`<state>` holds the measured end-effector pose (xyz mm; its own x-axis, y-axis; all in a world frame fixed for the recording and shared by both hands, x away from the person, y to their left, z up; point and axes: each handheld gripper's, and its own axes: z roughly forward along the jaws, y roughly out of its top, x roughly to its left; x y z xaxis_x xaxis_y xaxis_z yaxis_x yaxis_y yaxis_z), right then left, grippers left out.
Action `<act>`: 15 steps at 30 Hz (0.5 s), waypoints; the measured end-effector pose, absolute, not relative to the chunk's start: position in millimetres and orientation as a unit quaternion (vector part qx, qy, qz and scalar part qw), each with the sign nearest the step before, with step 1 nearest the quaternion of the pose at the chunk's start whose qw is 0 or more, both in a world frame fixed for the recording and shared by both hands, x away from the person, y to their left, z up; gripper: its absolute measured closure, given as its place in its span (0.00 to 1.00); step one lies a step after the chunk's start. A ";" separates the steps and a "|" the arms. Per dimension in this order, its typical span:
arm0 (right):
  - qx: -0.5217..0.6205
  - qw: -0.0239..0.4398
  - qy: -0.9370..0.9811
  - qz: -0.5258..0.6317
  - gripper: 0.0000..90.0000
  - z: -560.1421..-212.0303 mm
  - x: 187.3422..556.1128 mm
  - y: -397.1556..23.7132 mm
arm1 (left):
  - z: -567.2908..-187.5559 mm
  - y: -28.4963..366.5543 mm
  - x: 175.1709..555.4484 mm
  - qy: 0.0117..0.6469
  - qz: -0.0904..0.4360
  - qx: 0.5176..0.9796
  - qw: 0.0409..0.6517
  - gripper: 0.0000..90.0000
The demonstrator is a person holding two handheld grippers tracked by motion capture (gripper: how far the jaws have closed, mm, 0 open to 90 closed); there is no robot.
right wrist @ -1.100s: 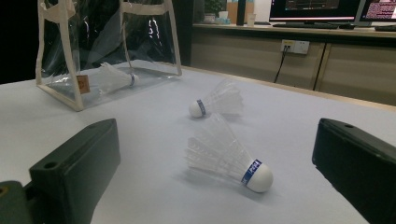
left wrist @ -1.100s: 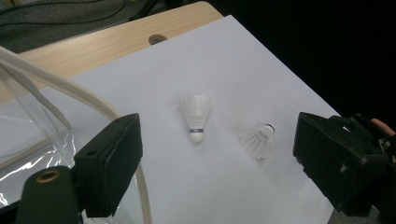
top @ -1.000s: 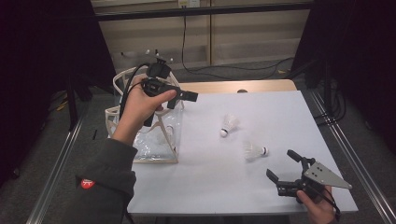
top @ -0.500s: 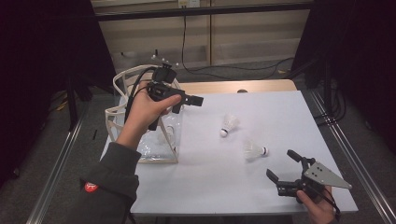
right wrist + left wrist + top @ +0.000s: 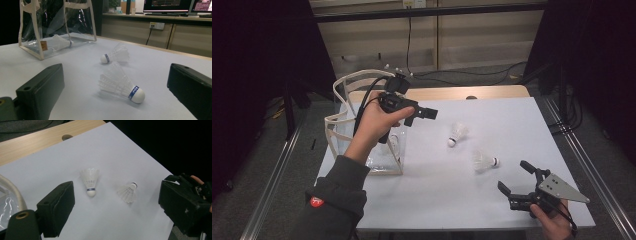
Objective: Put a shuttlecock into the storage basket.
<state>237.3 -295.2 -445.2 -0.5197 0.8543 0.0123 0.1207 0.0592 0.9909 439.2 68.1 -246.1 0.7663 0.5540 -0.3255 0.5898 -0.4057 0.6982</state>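
Two white shuttlecocks lie on the white table (image 5: 422, 200): one (image 5: 457, 132) (image 5: 90, 180) (image 5: 115, 56) near the middle, the other (image 5: 483, 161) (image 5: 128, 192) (image 5: 120, 83) nearer the front right. A third shuttlecock (image 5: 60, 42) lies inside the clear bag (image 5: 337, 135) (image 5: 57, 22) with cream trim at the left. My left gripper (image 5: 428, 114) (image 5: 117, 190) is held in the air by the bag's right side, open and empty, pointing at the two loose shuttlecocks. My right gripper (image 5: 512, 175) (image 5: 116, 72) sits low at the front right corner, open and empty, facing the nearer shuttlecock.
A wooden strip with a round hole (image 5: 470, 97) runs along the table's far edge. Metal rails (image 5: 582, 165) flank the table on the floor, and cables (image 5: 452, 75) lie behind it. Cabinets and monitors (image 5: 165, 3) stand beyond the far side.
My left gripper has moved right, away from above the bag and out over the table, toward the loose shuttlecocks. The right gripper has stayed put.
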 end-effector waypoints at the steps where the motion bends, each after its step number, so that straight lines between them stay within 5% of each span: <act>1: 0.373 0.319 0.655 0.575 0.01 -445.2 237.3 -295.5 | -247.1 67.5 439.1 0.342 -0.021 0.837 0.426 0.15; 15: 0.373 0.317 0.657 0.573 0.01 -446.4 239.8 -295.5 | -266.1 65.4 435.6 0.338 -0.029 0.839 0.426 0.13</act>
<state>239.8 -295.5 -446.4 -0.5208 0.8536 0.0109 0.1266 0.0646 0.9899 435.6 65.4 -266.1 0.7700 0.5423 -0.3362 0.5912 -0.4081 0.6957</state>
